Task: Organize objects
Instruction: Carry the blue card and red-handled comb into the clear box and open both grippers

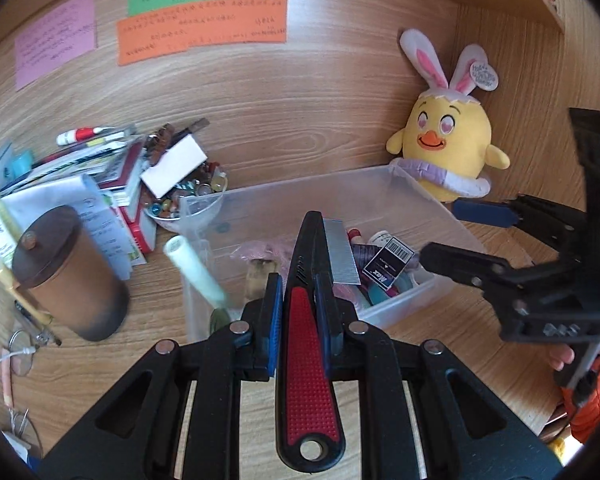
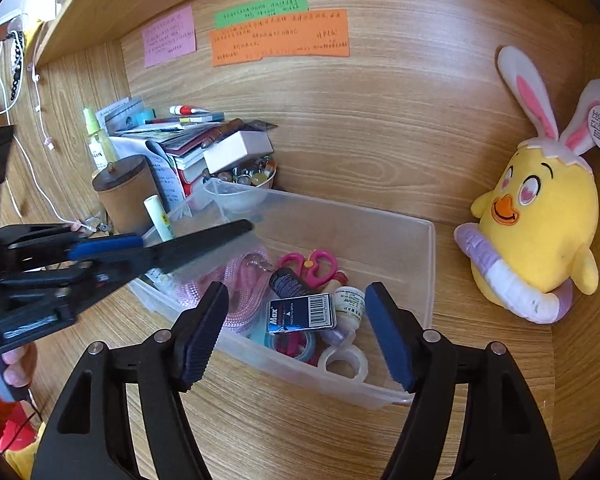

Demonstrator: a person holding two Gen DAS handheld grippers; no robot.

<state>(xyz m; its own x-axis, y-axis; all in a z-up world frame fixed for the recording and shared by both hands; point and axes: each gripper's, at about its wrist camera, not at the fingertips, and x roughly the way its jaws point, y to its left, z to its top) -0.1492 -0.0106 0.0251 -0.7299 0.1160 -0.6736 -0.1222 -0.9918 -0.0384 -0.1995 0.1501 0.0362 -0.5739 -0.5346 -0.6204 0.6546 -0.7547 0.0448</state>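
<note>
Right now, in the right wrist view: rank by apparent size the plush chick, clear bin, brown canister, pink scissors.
Largest to smallest as they look:
1. clear bin
2. plush chick, though its spot at the fisheye edge may distort it
3. brown canister
4. pink scissors, partly hidden in the bin
</note>
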